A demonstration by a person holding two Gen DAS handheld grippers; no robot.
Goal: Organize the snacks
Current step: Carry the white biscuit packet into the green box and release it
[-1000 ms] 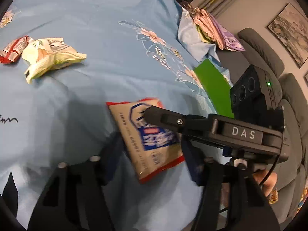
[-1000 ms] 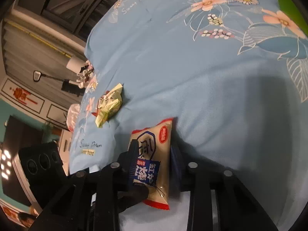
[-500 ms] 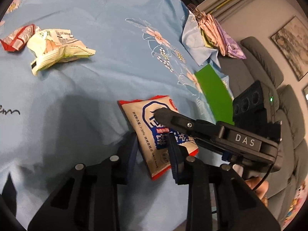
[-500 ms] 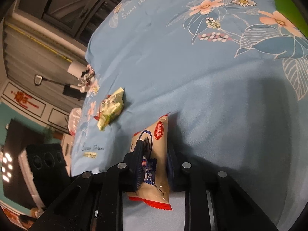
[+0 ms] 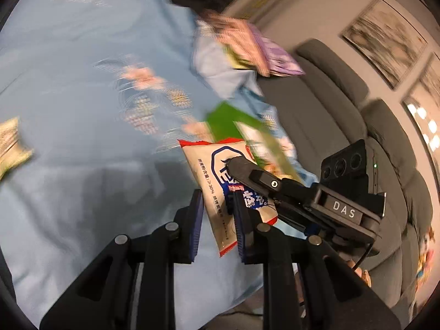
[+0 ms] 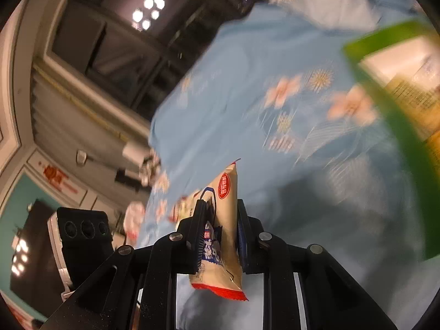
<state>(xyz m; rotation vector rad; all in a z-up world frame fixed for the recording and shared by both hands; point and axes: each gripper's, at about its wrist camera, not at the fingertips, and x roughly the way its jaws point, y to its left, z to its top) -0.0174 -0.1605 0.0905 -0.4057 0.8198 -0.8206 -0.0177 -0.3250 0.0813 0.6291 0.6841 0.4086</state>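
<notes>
A beige snack packet (image 6: 224, 233) with red ends and a blue label is clamped between my right gripper's (image 6: 220, 220) pads and lifted off the blue floral cloth (image 6: 242, 115). In the left wrist view the same packet (image 5: 217, 176) hangs in front of my left gripper (image 5: 217, 214), whose pads stand narrowly apart on either side of its lower edge; the right gripper's finger (image 5: 264, 181) crosses it. A green box (image 6: 398, 96) stands open at the right, also blurred in the left wrist view (image 5: 236, 126).
A green-white snack packet (image 5: 11, 145) lies at the left on the cloth. A pile of pink and purple packets (image 5: 247, 46) sits at the far end. A grey sofa (image 5: 357, 115) runs along the right side. The views are motion-blurred.
The right gripper closed on the beige packet and lifted it off the cloth toward the green box. The left gripper's jaws narrowed and both views swung toward the sofa side.
</notes>
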